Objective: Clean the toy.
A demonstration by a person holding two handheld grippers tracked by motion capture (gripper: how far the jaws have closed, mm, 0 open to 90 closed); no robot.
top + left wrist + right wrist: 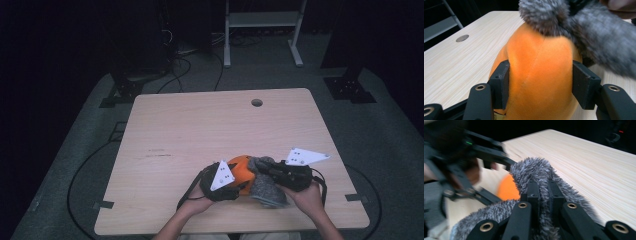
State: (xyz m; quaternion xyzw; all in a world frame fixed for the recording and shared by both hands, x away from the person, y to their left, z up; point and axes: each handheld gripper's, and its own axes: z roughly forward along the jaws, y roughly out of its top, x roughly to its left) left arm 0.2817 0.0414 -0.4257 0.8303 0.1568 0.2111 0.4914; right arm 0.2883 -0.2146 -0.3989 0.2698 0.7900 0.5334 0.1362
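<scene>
1. Left hand-held gripper point(540, 82) clamps the orange plush toy point(539, 75), steadying it above the surface point(200, 130).
2. Right hand-held gripper point(544, 195) pinches the grey fuzzy cover point(534, 172), apparently to work it over the toy.

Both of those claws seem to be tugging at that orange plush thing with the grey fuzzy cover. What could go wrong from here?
The left gripper squeezes the round orange plush only at its sides, so it might squirt out under a pull. The right gripper pinches just a thin fold of the grey fuzzy cover, which could slip free or stretch. All this sits near the table's front edge, so a dropped piece might fall off.
</scene>
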